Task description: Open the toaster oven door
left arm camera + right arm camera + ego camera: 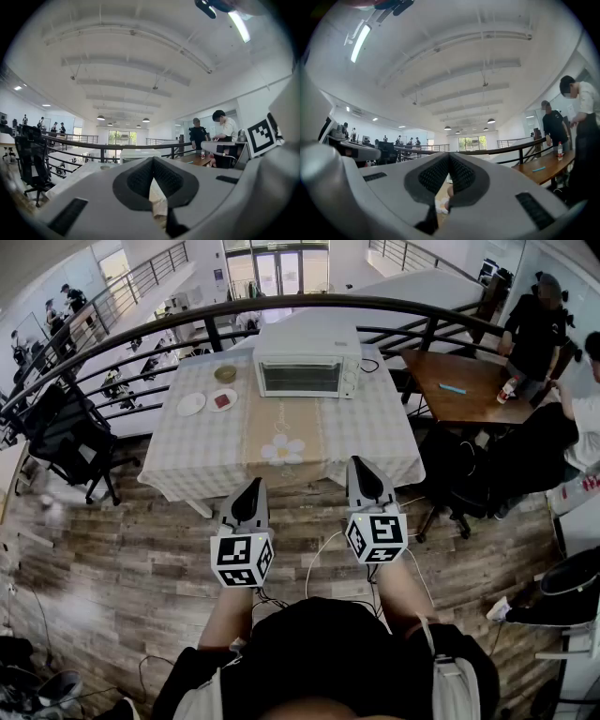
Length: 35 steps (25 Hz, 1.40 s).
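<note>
A white toaster oven stands at the far end of a checked-cloth table, its glass door closed and facing me. The left gripper view shows the toaster oven small, just above the jaws. Both grippers are held close to my body over the wooden floor, short of the table's near edge and well apart from the oven. My left gripper is shut with nothing in it. My right gripper also has its jaws together and holds nothing.
Two small plates and a bowl sit left of the oven. A curved black railing runs behind the table. A black office chair stands left. A wooden table with people is at right.
</note>
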{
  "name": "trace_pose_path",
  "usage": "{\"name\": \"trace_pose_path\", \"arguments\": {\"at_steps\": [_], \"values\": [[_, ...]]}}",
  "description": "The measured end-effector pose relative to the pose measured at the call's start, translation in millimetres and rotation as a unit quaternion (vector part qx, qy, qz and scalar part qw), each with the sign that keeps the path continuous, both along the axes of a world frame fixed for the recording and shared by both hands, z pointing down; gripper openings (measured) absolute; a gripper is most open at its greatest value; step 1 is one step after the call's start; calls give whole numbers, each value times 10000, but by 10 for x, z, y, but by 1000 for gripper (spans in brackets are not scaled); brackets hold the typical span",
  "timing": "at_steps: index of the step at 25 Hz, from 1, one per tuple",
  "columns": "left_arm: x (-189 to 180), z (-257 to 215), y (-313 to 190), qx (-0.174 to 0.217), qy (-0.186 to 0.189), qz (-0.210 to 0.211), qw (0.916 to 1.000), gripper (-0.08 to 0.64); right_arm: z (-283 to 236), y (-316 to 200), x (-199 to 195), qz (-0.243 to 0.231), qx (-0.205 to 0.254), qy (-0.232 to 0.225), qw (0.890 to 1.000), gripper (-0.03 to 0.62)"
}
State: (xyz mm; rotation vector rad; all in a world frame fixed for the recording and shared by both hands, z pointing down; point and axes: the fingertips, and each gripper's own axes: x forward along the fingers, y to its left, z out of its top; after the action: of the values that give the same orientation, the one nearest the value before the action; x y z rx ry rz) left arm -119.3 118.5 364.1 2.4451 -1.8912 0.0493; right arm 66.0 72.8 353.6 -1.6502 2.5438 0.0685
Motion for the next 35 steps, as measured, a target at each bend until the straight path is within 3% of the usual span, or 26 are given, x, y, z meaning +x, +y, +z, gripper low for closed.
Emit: {"name": "trace_pose_path", "arguments": {"at_steps": [13, 27, 35], "values": [[304, 6, 206, -102, -10, 69, 9999, 14, 63, 322, 253, -110, -157, -140, 9997, 2], [29, 100, 205, -39, 14, 294, 9996, 13, 119, 424, -5, 108, -53, -77, 9999, 2], [-48, 109, -5, -22, -3, 349, 9994, 14, 140, 213, -70, 215, -60, 12, 9998, 2]]}}
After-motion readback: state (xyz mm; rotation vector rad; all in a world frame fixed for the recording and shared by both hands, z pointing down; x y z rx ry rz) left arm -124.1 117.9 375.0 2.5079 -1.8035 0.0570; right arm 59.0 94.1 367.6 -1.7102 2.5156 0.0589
